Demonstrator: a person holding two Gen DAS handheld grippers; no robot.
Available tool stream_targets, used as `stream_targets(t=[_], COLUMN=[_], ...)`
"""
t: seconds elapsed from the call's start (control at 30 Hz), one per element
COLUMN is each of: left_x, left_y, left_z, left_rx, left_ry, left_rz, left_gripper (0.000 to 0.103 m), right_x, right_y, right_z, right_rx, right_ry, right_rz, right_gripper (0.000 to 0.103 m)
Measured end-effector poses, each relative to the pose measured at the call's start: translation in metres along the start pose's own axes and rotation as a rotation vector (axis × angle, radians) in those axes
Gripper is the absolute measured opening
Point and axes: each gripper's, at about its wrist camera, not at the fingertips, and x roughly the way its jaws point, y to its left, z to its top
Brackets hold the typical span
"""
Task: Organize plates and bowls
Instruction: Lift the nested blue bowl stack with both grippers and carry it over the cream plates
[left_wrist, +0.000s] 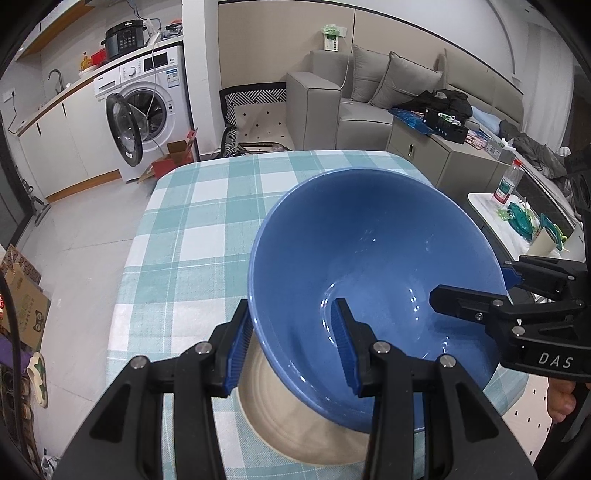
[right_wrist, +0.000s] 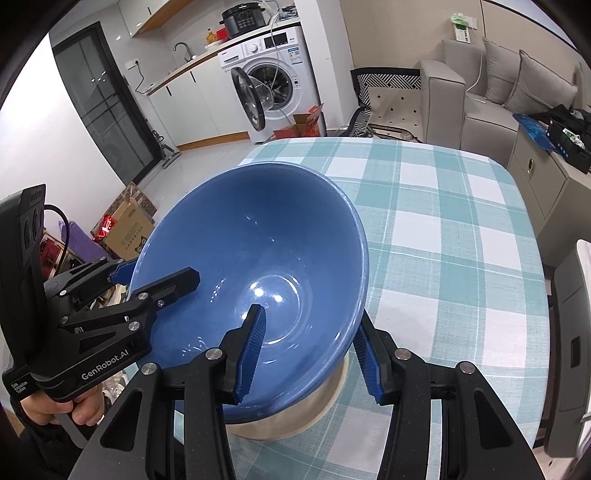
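Checked tablecloth (left_wrist: 192, 236), otherwise bare. Left gripper (left_wrist: 291, 347) and right gripper (right_wrist: 308, 349) each straddle the blue bowl (left_wrist: 373, 258) rim without clamping; bowl sits on beige plate (left_wrist: 280, 410). Stacking apparently nearly finished.

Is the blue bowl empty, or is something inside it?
Empty. Both wrist views look straight into the blue bowl, showing only bare glazed surface with reflections. One finger of each gripper reaches inside over its rim; it sits above a beige dish.

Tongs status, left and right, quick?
Left tongs: straddling the glossy blue ceramic bowl rim, contact unclear.
Right tongs: same, opposite rim.
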Motion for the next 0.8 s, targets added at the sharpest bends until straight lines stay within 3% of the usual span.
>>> stream_targets(t=[0.8], left_x=[-0.002], left_y=[0.011], left_z=[-0.034], left_rx=[-0.018], left_ry=[0.034], left_rz=[0.019], left_gripper=[0.042], right_x=[0.017], right_y=[0.019], right_z=[-0.026], right_rx=[-0.025], right_ry=[0.049], right_rz=[0.014], right_gripper=[0.049])
